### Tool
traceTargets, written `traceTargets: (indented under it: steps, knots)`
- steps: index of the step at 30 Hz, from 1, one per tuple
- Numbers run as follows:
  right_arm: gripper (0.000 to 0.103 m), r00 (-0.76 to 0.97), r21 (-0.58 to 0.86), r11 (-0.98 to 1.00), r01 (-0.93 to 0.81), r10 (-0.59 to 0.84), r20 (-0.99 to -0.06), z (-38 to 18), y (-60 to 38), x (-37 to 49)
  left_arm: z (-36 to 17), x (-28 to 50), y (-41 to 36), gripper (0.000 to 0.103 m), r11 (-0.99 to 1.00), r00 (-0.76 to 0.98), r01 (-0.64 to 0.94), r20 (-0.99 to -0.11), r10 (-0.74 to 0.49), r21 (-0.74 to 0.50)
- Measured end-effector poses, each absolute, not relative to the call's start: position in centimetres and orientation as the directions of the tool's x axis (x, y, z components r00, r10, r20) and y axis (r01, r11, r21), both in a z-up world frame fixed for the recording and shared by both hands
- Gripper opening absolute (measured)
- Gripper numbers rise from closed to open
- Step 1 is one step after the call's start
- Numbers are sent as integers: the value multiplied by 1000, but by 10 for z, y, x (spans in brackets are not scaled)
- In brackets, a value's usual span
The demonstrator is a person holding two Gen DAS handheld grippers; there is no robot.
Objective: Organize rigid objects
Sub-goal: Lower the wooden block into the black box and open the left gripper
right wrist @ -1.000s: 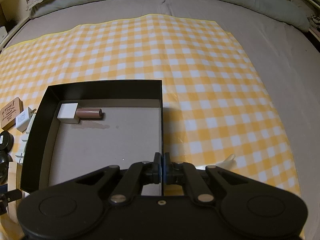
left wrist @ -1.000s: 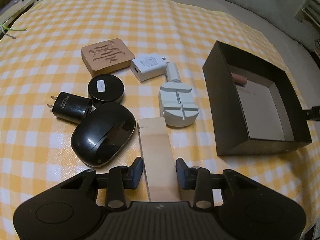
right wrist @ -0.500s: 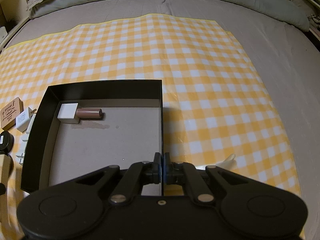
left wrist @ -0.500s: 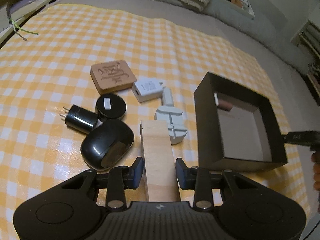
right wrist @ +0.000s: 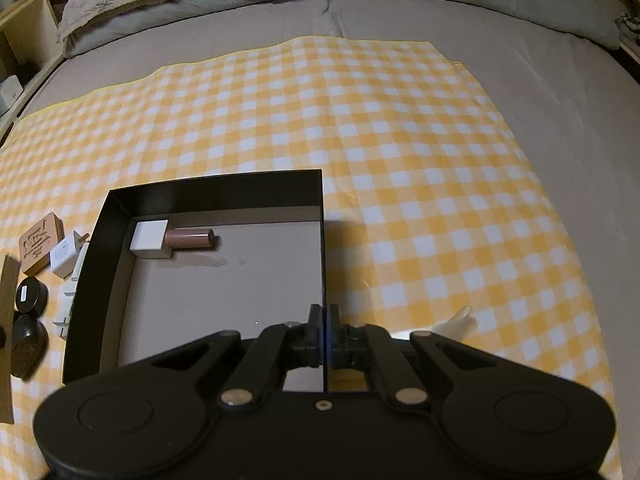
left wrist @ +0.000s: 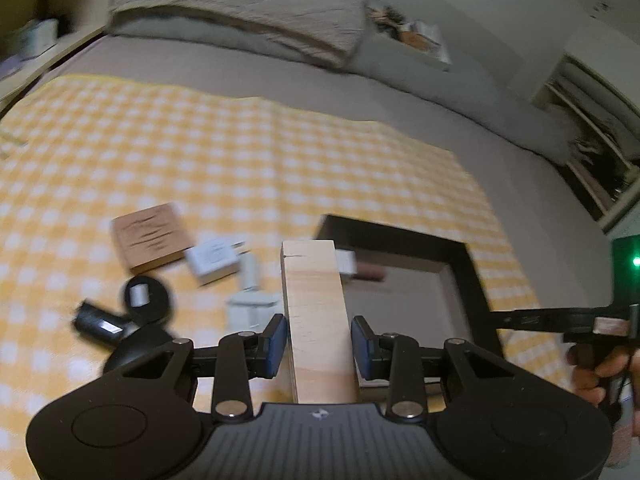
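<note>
Yellow-and-white checked cloth [right wrist: 400,160] covers a grey bed [right wrist: 400,12]. We see the left gripper [left wrist: 319,340] holding a pale wooden block [left wrist: 316,312] lengthwise between its jaws, raised above the cloth, its far end overlapping the near-left corner of the black box [right wrist: 96,280]. The right gripper [right wrist: 324,330] has its jaws pressed together on the box's right wall. Inside the box, against the far-left corner, lie a white cube [right wrist: 149,236] and a brown cylinder [right wrist: 190,238], touching. Left of the box we find a carved wooden tile [right wrist: 40,242], a white charger [right wrist: 64,258] and a round black tin [right wrist: 30,296].
</note>
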State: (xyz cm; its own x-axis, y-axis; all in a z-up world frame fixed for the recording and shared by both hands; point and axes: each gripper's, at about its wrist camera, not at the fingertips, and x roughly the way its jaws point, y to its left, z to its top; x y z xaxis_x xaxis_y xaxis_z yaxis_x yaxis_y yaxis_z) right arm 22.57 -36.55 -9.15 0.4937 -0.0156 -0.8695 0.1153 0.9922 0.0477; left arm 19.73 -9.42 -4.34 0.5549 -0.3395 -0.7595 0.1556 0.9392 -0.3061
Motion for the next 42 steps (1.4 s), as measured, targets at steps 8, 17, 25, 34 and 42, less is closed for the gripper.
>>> traceTargets:
  steps: [8,17,25,34,42]
  knots:
    - [2,496,78,992,102,18,-868,-90,-369,224,-44,211,-151,37,905,534,237,-731,-425,-353]
    - [2,500,116,990,83,59,-864,-90,-373,223,-71,240,-208,37,866,483,250,-719,-499,-433]
    - [2,503,155,985,79,95,-859,-90,-380,223,-101,257,-246,37,840,432,236,-722,-540,-488]
    - [2,500,184,980,77,122,-857,-91,-383,223,-132,269,-265,65,803,374,193,-715,-591,-563]
    - [2,505,193,979,73,130,-853,-90,-383,222,-120,265,-261,90,814,401,229,-711,-578,-533]
